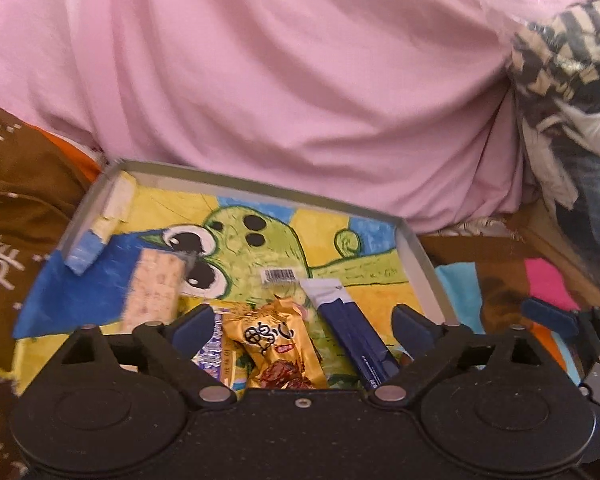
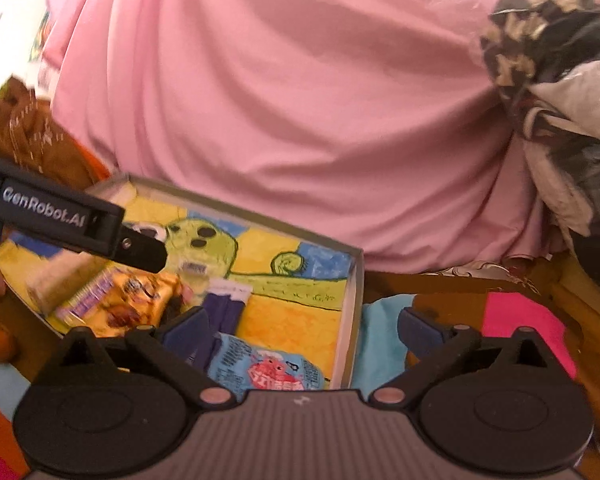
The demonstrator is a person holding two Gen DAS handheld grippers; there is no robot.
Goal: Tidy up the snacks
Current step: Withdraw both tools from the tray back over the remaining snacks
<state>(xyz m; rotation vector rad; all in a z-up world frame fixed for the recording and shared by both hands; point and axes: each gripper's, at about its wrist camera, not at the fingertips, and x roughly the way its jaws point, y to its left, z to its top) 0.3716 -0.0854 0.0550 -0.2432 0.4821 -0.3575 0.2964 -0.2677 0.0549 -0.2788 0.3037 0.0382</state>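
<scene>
The left gripper (image 1: 302, 322) hangs low over a shallow metal tray (image 1: 418, 256) with a cartoon picture on its floor, its two fingers spread wide and holding nothing; between them lie a gold snack packet (image 1: 276, 344) and a dark blue stick packet (image 1: 354, 334), with a pale cracker packet (image 1: 154, 290) just to the left. The right gripper (image 2: 304, 330) is also spread apart and empty, over the near right corner of the same tray, and a light blue snack bag (image 2: 266, 366) lies just below its left finger.
</scene>
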